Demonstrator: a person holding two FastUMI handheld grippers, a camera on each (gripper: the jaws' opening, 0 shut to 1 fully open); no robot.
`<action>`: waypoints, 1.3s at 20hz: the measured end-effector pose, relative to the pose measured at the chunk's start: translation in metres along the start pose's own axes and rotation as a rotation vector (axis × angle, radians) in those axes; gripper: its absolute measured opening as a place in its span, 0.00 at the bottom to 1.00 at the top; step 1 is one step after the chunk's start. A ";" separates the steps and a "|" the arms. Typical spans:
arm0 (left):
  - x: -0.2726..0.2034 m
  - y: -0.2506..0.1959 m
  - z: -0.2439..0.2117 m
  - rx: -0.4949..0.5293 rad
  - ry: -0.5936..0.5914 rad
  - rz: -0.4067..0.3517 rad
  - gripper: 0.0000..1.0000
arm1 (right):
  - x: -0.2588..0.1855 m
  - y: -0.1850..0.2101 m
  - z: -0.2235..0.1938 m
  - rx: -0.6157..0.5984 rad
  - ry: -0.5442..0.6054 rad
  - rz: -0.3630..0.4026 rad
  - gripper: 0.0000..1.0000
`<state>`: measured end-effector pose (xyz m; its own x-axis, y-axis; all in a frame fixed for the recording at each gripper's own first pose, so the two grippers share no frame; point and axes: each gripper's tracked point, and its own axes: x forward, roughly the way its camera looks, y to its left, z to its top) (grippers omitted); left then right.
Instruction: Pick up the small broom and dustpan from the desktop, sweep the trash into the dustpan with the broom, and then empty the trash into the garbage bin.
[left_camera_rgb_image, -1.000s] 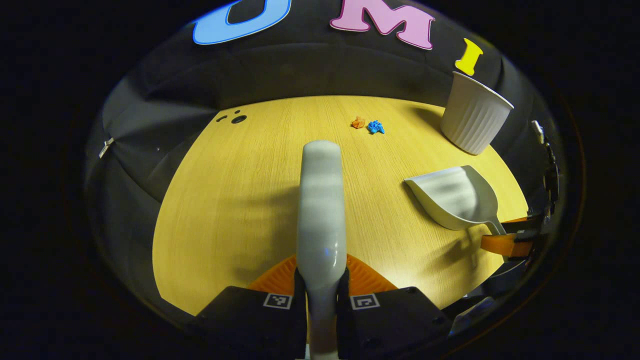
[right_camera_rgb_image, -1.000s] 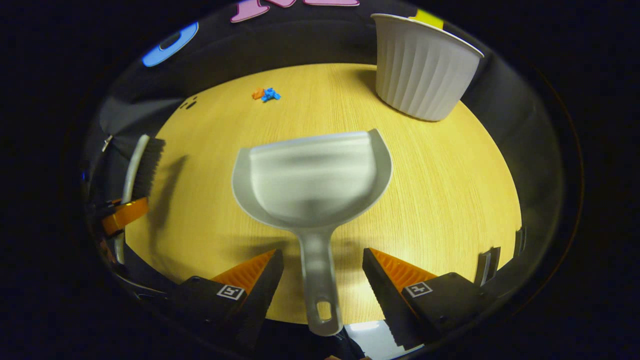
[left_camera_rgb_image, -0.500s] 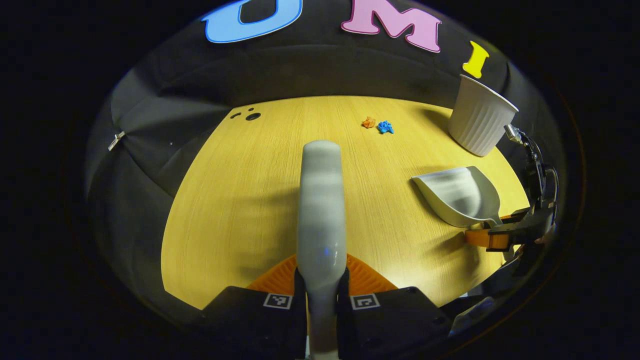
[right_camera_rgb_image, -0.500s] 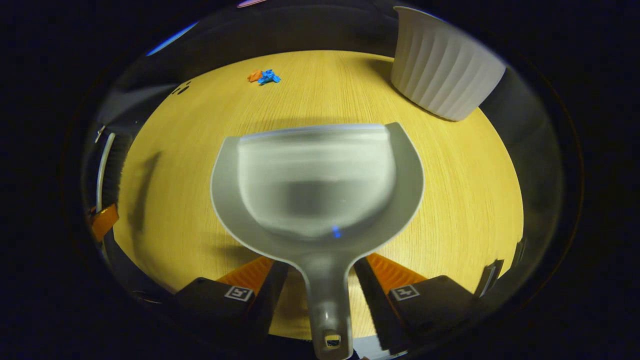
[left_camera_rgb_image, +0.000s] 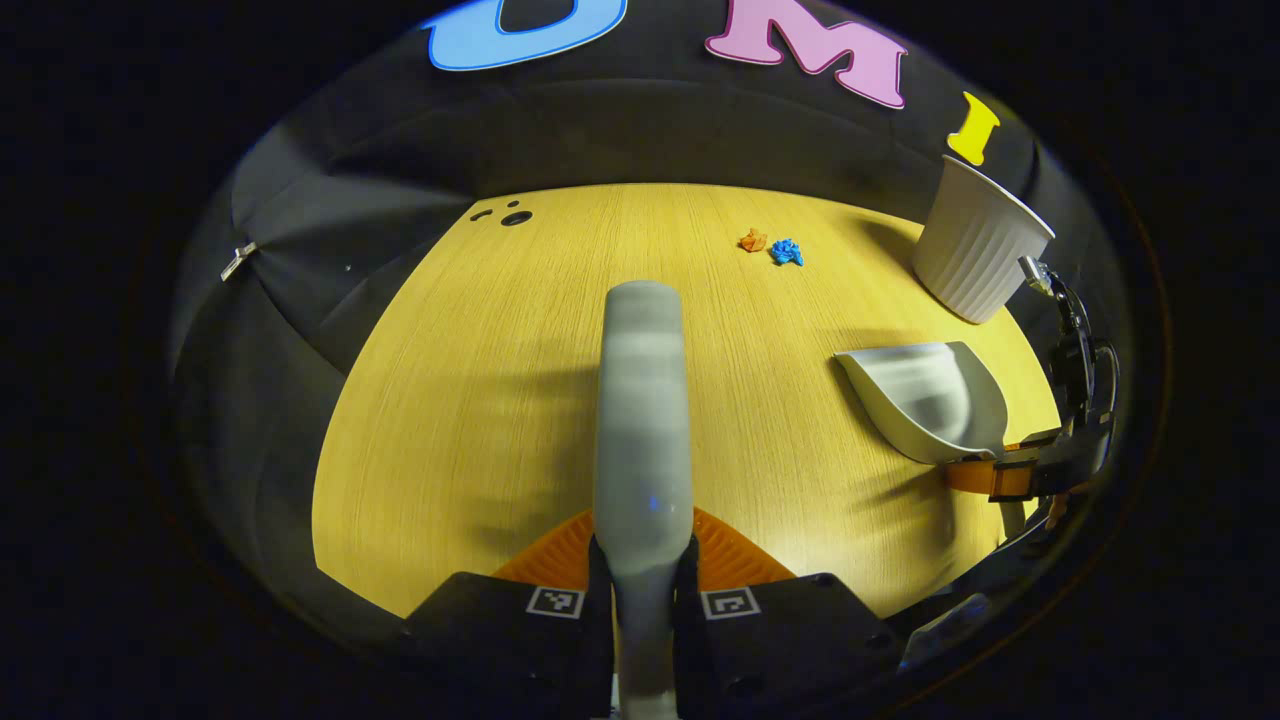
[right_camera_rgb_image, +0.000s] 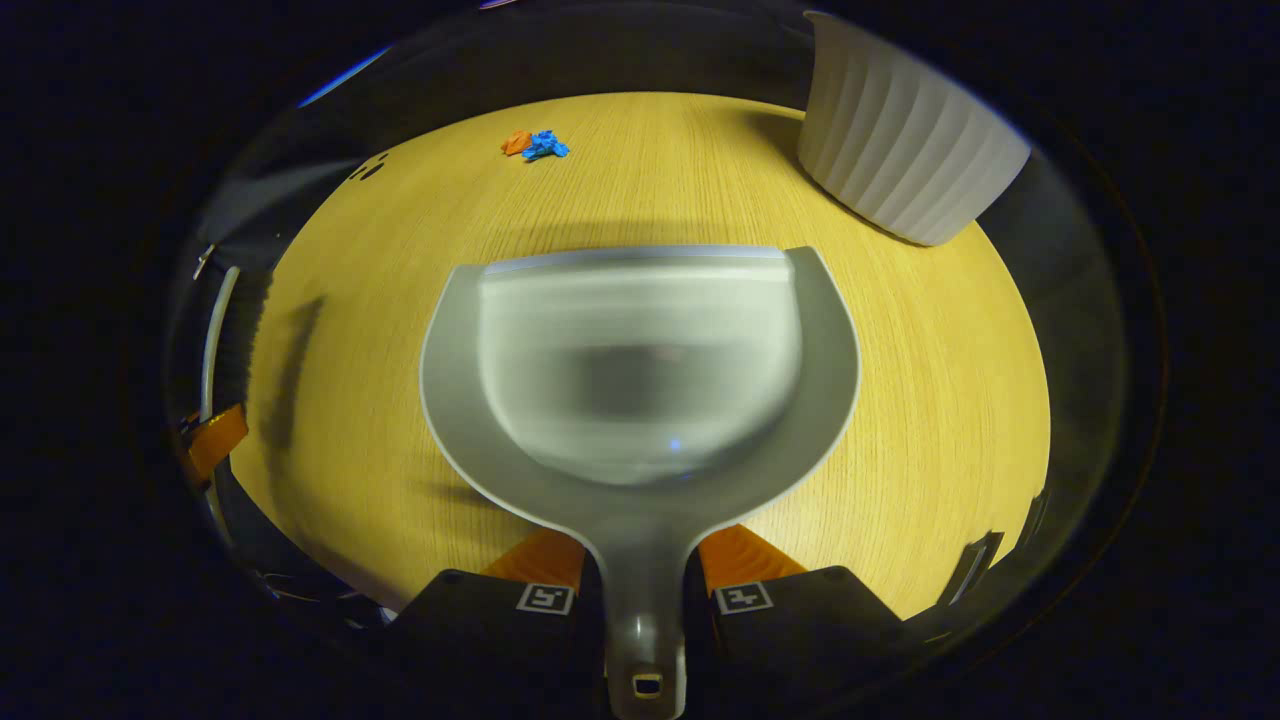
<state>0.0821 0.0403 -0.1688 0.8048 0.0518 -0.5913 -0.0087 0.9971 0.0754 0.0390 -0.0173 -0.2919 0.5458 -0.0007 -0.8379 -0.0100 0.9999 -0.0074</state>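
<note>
My left gripper (left_camera_rgb_image: 643, 575) is shut on the grey handle of the small broom (left_camera_rgb_image: 641, 420), which points straight ahead over the wooden desktop (left_camera_rgb_image: 480, 400). In the right gripper view, my right gripper (right_camera_rgb_image: 642, 575) is shut on the handle of the grey dustpan (right_camera_rgb_image: 640, 370), its scoop facing forward. The left gripper view shows that dustpan (left_camera_rgb_image: 925, 400) at the right with the right gripper (left_camera_rgb_image: 1010, 475) behind it. Two bits of trash, one orange (left_camera_rgb_image: 752, 240) and one blue (left_camera_rgb_image: 786, 251), lie together far ahead; in the right gripper view the blue bit of trash (right_camera_rgb_image: 545, 146) sits upper left. The broom (right_camera_rgb_image: 225, 330) stands at that view's left edge.
A white ribbed garbage bin (left_camera_rgb_image: 975, 245) stands at the desktop's far right corner, close behind the dustpan in the right gripper view (right_camera_rgb_image: 905, 155). Small dark holes (left_camera_rgb_image: 510, 216) mark the far left of the desktop. Black cloth walls surround the table.
My right gripper's fingers have closed from wide apart onto the dustpan handle. The dustpan now sits nearer and larger in the right gripper view. The broom stays held; the left gripper view shifted slightly.
</note>
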 end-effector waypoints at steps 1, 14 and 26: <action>0.003 0.001 0.001 -0.004 0.004 0.003 0.28 | 0.000 0.001 0.001 0.001 0.002 0.010 0.35; 0.081 -0.005 0.083 0.092 0.071 -0.046 0.28 | -0.001 -0.027 0.028 -0.147 -0.029 0.033 0.34; 0.205 -0.019 0.224 0.490 0.033 -0.026 0.28 | -0.005 -0.054 0.054 -0.233 -0.007 0.077 0.35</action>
<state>0.3805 0.0195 -0.1115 0.7819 0.0369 -0.6223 0.2977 0.8549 0.4248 0.0817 -0.0706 -0.2577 0.5416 0.0765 -0.8371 -0.2442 0.9672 -0.0696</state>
